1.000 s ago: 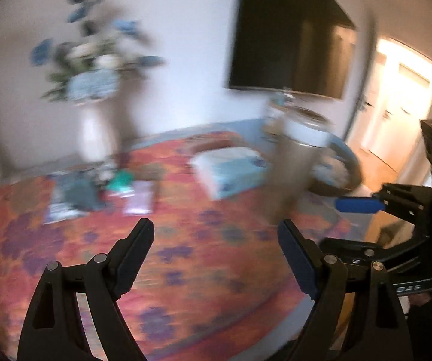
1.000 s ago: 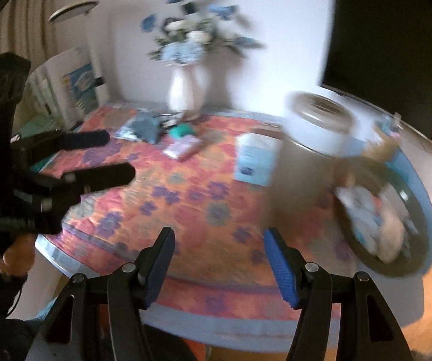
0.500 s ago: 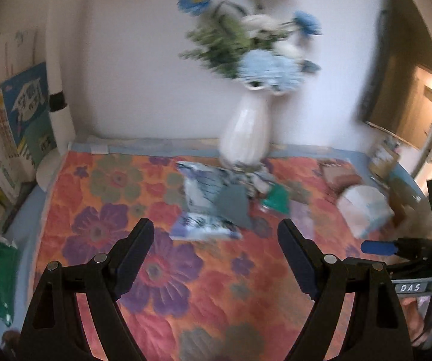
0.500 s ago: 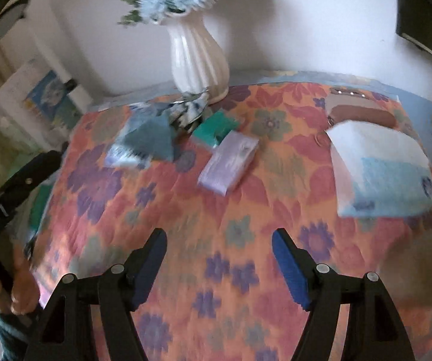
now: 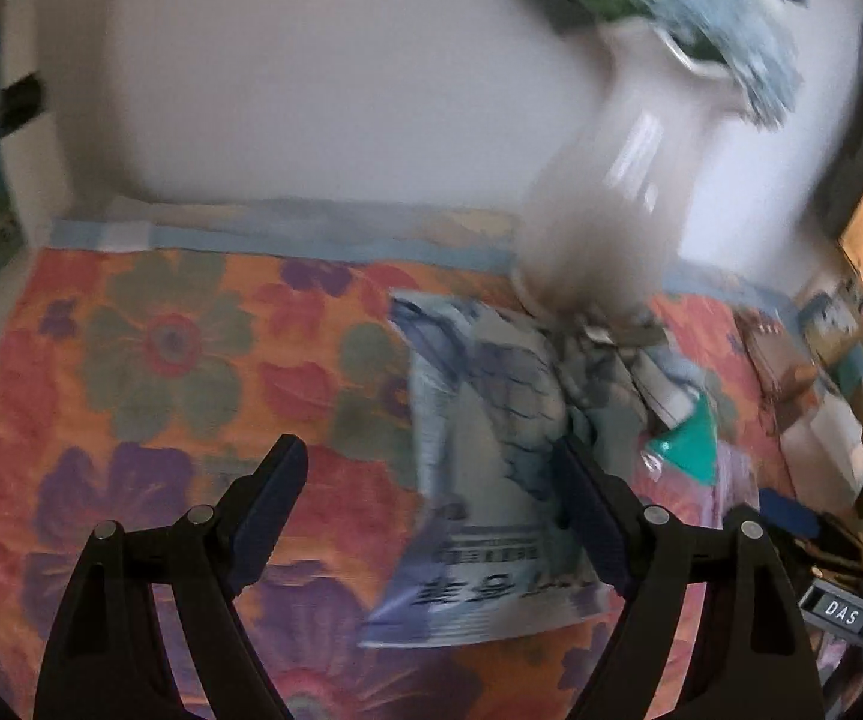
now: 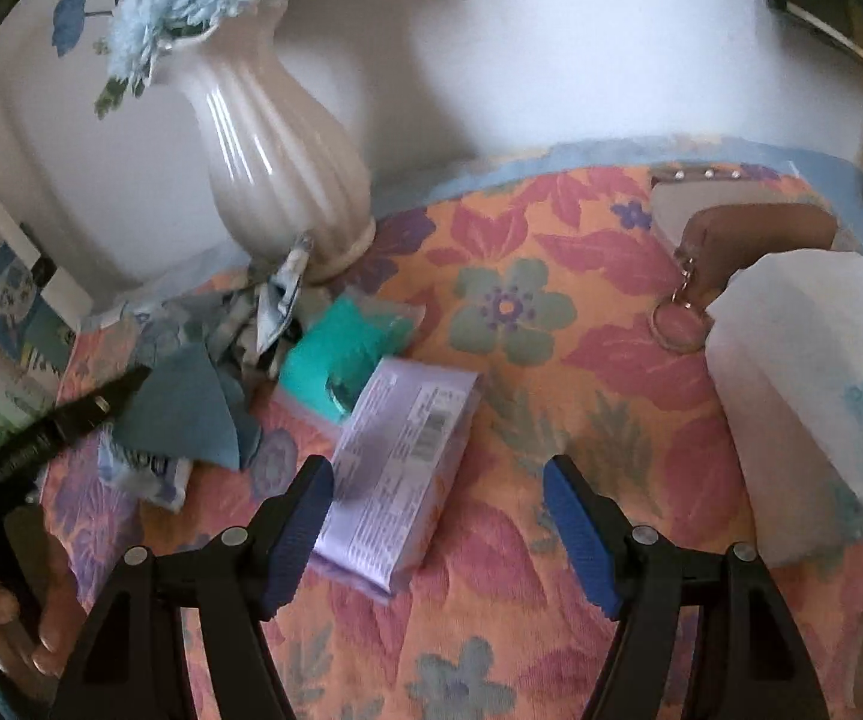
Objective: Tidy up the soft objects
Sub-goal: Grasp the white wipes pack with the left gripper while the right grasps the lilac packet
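Soft packs lie on a floral tablecloth (image 6: 509, 306). A pale blue printed pack (image 5: 479, 480) lies under my open, empty left gripper (image 5: 431, 510), nearer its right finger. A lilac pack (image 6: 401, 462) lies just beyond my open, empty right gripper (image 6: 437, 522), by its left finger. A green pack (image 6: 347, 348) and a blue-grey cloth (image 6: 191, 408) lie behind it. A large white tissue pack (image 6: 809, 402) sits at the right.
A white ribbed vase (image 6: 275, 168) with blue flowers stands at the wall behind the pile. A brown pouch with a key ring (image 6: 749, 240) lies at the back right. Books (image 6: 11, 300) stand at the left edge. The left gripper (image 6: 41, 438) shows at left.
Both grippers have swung left and moved in close over the pile; the tall canister and basket have left the views. Both jaws stay open.
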`<state>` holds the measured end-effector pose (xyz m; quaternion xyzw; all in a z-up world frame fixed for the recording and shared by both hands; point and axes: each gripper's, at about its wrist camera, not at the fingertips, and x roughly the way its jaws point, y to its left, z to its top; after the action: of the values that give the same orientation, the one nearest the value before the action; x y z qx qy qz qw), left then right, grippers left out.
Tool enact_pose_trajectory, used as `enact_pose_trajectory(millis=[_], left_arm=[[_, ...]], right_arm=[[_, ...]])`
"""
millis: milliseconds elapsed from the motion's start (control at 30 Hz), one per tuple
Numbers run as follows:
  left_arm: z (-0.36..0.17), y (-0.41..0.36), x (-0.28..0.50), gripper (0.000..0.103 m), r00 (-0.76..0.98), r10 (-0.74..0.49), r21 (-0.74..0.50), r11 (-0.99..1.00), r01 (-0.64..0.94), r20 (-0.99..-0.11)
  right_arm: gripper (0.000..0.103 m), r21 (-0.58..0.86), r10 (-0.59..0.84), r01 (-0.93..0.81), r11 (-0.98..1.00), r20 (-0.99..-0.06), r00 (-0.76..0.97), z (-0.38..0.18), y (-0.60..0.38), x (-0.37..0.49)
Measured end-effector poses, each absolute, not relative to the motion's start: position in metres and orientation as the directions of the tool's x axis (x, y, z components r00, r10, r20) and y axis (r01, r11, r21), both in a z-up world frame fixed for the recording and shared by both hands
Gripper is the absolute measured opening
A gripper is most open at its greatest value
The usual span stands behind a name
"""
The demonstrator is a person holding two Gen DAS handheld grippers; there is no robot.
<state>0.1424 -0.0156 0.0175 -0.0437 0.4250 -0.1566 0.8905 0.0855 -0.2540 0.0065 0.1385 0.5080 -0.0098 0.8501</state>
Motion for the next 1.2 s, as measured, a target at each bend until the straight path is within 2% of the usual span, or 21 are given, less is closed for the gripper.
enact_pose_trajectory(millis=[100,200,233,300,333,367,400,433,467,633,767,1000,1067,1133,1200], left_arm=[[0.015,-0.035,0.139,0.081,0.572,-0.312,-0.170,0.943,0.287,-0.758],[0.007,-0.050,0.138,0.081,0.568,-0.229,-0.072,0.956,0.286,-0.791],[0.007,-0.051,0.139,0.081,0.573,-0.213,-0.059,0.960,0.275,-0.791],[0.009,-0.043,0.139,0.067,0.580,-0.222,-0.091,0.965,0.246,-0.784],[0.009,-0.039,0.139,0.064,0.579,-0.229,-0.107,0.966,0.237,-0.783],[0.010,-0.034,0.138,0.056,0.583,-0.236,-0.125,0.967,0.224,-0.778],[0.011,-0.029,0.136,0.052,0.584,-0.241,-0.137,0.966,0.217,-0.775],[0.012,-0.024,0.132,0.048,0.589,-0.247,-0.152,0.966,0.207,-0.769],[0.014,-0.020,0.128,0.048,0.595,-0.247,-0.159,0.967,0.198,-0.765],[0.025,0.004,0.089,0.048,0.608,-0.270,-0.198,0.963,0.185,-0.747],[0.030,0.020,0.049,0.048,0.600,-0.291,-0.226,0.957,0.184,-0.745],[0.021,0.001,-0.015,0.050,0.562,-0.329,-0.234,0.943,0.236,-0.759],[0.016,-0.007,-0.016,0.051,0.556,-0.307,-0.207,0.949,0.237,-0.772],[0.013,-0.009,-0.012,0.055,0.550,-0.282,-0.183,0.956,0.229,-0.786],[0.013,-0.005,-0.011,0.071,0.566,-0.263,-0.171,0.962,0.211,-0.781]], right_arm=[[0.072,0.202,0.102,0.156,0.967,-0.865,0.492,0.007,-0.249,0.086],[0.081,0.179,0.090,0.146,0.973,-0.876,0.474,0.006,-0.240,0.090],[0.081,0.155,0.071,0.143,0.978,-0.880,0.469,0.005,-0.236,0.092],[0.081,0.094,0.022,0.133,0.987,-0.887,0.461,0.005,-0.228,0.094],[0.077,0.080,0.011,0.131,0.988,-0.888,0.460,0.004,-0.226,0.094],[0.070,0.079,0.008,0.132,0.988,-0.884,0.468,0.005,-0.227,0.092],[0.052,0.082,0.010,0.131,0.988,-0.879,0.477,0.007,-0.228,0.091],[0.041,0.074,0.001,0.132,0.989,-0.875,0.483,0.008,-0.229,0.090],[0.041,0.063,-0.009,0.132,0.989,-0.875,0.484,0.006,-0.229,0.089],[0.038,0.053,-0.008,0.114,0.992,-0.880,0.475,0.010,-0.235,0.075],[0.038,0.162,0.114,0.062,0.985,-0.873,0.474,0.019,-0.250,0.041],[0.039,0.105,0.109,-0.034,0.994,-0.881,0.461,0.024,-0.250,-0.015],[0.044,0.108,0.111,-0.032,0.994,-0.883,0.457,0.024,-0.251,-0.019],[0.061,0.112,0.122,-0.049,0.993,-0.880,0.460,0.024,-0.249,-0.019],[0.063,0.100,0.113,-0.053,0.994,-0.882,0.458,0.021,-0.247,-0.017]])
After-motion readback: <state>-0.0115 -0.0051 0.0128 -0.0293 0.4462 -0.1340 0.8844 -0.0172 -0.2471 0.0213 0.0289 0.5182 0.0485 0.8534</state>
